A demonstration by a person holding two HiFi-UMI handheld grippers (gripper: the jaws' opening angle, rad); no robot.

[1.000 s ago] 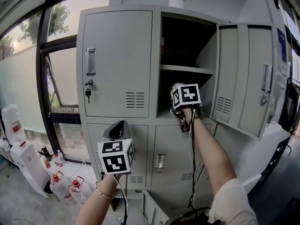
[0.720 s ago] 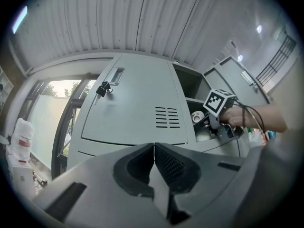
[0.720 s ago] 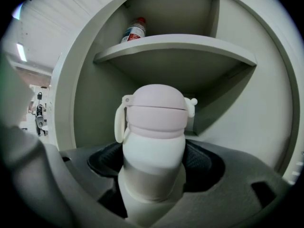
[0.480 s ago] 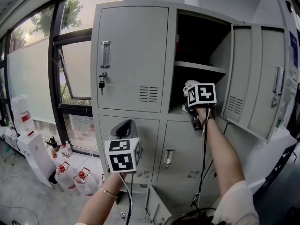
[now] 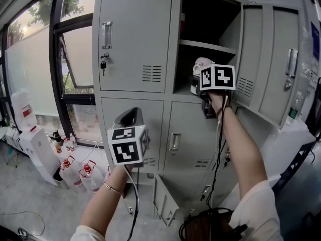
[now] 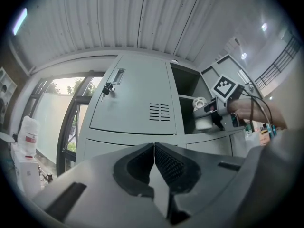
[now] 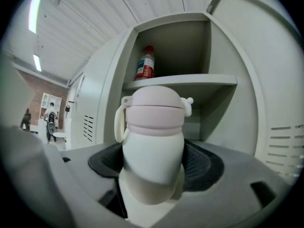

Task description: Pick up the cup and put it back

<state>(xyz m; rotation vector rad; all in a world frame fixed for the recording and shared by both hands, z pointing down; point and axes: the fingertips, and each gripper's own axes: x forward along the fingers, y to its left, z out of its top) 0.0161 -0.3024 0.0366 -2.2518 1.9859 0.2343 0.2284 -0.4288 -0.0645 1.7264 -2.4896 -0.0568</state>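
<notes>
Gripping the cup point(image 7: 153, 127) at the open locker point(image 5: 135, 39): my right gripper point(image 7: 153, 165) jaws, just closed in, clamp its body; left gripper point(image 6: 153, 163) jaws meet, empty. Next, I judge, comes setting it back upright and releasing.

Cup point(image 7: 153, 141) upright in the right tool point(image 7: 153, 161)
Cream-white body, pale pink lid, a loop handle on one side and a little knob on the other. The tool's jaws just closed in, and the pads press both its sides. It's at the mouth of the open locker point(image 5: 135, 39), just below the shelf point(image 7: 180, 82).
</notes>
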